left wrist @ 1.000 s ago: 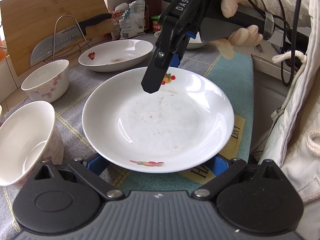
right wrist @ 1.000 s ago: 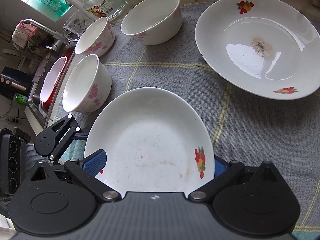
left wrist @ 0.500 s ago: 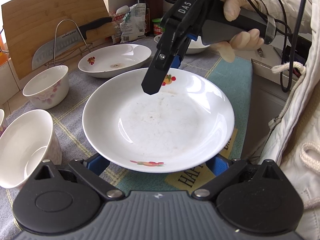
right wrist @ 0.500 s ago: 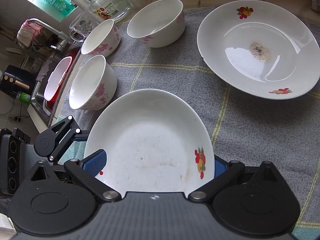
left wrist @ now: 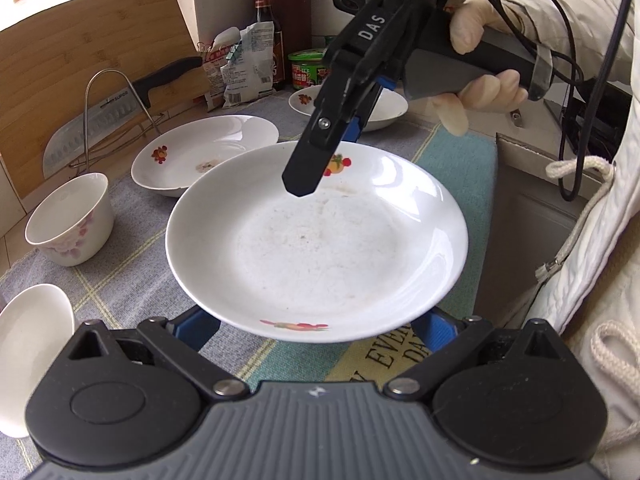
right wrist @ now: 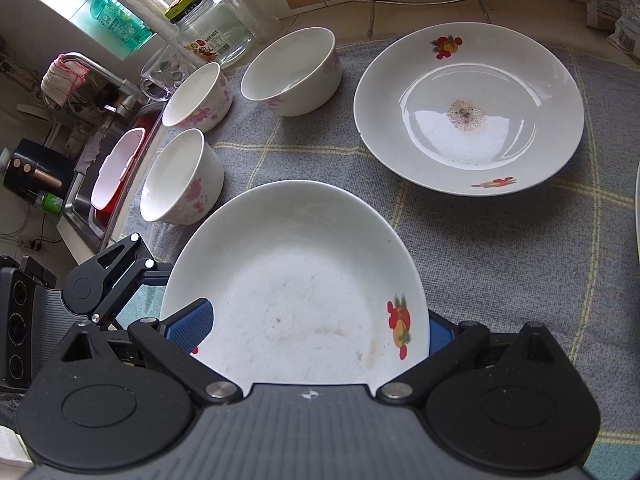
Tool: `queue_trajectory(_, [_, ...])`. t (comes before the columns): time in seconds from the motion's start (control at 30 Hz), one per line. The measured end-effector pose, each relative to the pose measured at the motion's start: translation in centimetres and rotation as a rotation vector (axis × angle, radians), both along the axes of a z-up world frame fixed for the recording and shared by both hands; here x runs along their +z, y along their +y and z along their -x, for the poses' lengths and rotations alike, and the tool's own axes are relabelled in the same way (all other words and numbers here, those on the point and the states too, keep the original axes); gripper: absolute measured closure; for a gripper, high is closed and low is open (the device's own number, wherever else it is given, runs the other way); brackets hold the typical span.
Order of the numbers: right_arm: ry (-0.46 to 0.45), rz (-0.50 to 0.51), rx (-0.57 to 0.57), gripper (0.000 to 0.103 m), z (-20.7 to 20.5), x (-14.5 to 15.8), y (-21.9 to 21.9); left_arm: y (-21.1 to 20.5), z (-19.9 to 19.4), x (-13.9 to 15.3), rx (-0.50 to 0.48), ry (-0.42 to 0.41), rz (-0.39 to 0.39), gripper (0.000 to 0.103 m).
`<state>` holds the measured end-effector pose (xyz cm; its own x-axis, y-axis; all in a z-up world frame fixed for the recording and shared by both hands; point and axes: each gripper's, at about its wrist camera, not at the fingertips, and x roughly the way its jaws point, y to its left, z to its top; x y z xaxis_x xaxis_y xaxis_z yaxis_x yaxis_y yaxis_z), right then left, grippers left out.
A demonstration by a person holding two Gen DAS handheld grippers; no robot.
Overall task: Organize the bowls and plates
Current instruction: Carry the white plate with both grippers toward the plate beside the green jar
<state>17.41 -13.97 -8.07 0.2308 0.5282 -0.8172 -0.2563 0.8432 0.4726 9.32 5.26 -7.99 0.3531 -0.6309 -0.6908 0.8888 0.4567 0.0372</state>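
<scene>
A white plate with fruit prints hangs above the grey checked cloth, held from two sides. My left gripper takes its near edge, both blue pads tucked under the rim. My right gripper takes the far edge, with one finger on the plate's inner face and the other beneath. A second plate with a dark stain lies on the cloth, partly overlapped by the held plate. A third plate sits behind. Three flowered bowls stand to the side.
A cleaver on a wire rack leans against a bamboo board at the back, with a bottle and packets. A glass jar and the sink lie past the bowls. A person's gloved hand and jacket fill the right.
Both grippers have carried the plate upward and toward the stained plate, which it now overlaps in the left wrist view. The bowls have slid away to the side. Neither grip has changed.
</scene>
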Motion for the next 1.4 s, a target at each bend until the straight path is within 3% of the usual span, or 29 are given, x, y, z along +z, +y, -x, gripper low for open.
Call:
queue_trajectory(0.73, [-0.055,-0.001,-0.081,0.0,0.1,2.2,-10.5,-10.0,-3.0,1.1,-0.043,-0.001,0.005,0.003])
queue_trajectory(1.4, [-0.079,-0.024,-0.089,0.0,-2.4,1.9,-19.6,-18.5,-5.7,1.2,-0.03,0.017,-0.022,0.003])
